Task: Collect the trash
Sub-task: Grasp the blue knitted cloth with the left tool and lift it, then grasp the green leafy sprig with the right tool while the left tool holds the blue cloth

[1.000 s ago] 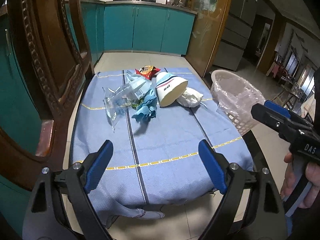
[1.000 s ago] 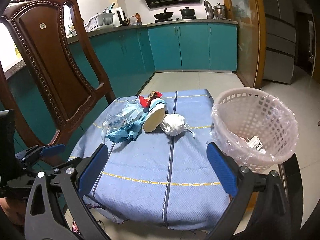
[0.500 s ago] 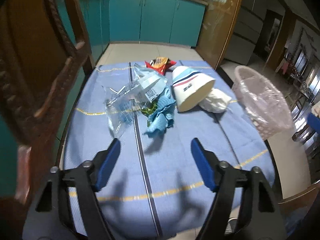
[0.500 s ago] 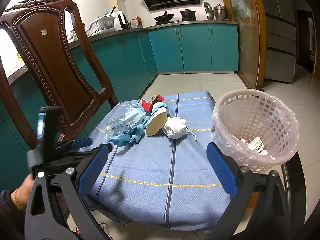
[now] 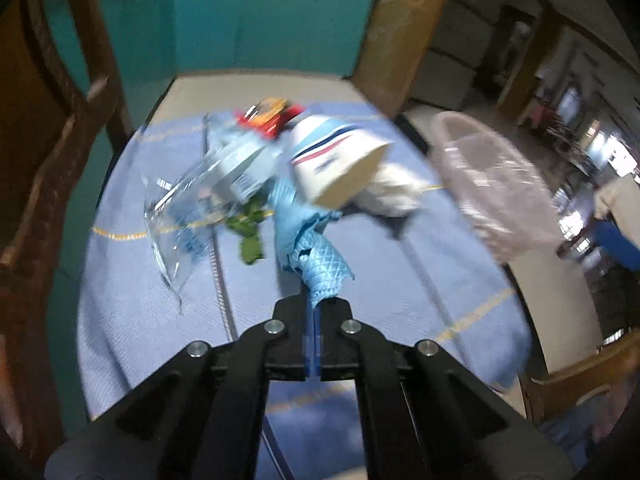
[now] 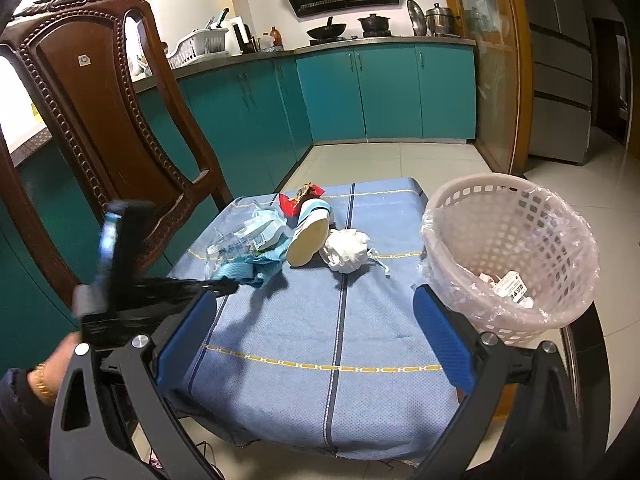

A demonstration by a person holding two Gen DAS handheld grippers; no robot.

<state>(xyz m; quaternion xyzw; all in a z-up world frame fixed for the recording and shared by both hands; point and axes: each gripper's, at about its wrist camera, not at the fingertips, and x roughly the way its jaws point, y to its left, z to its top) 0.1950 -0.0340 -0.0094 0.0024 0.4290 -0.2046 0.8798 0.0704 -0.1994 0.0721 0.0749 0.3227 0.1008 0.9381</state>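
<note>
The left gripper (image 5: pixel 314 312) had just closed on the near corner of the blue cloth (image 5: pixel 310 236), which lay left of the basket (image 6: pixel 516 256), while the right gripper (image 6: pixel 316 336) stood wide open and empty.

Quilted blue cloth (image 5: pixel 320 256), woven tablecloth (image 6: pixel 320 320), perforated plastic basket (image 6: pixel 520 240)
</note>
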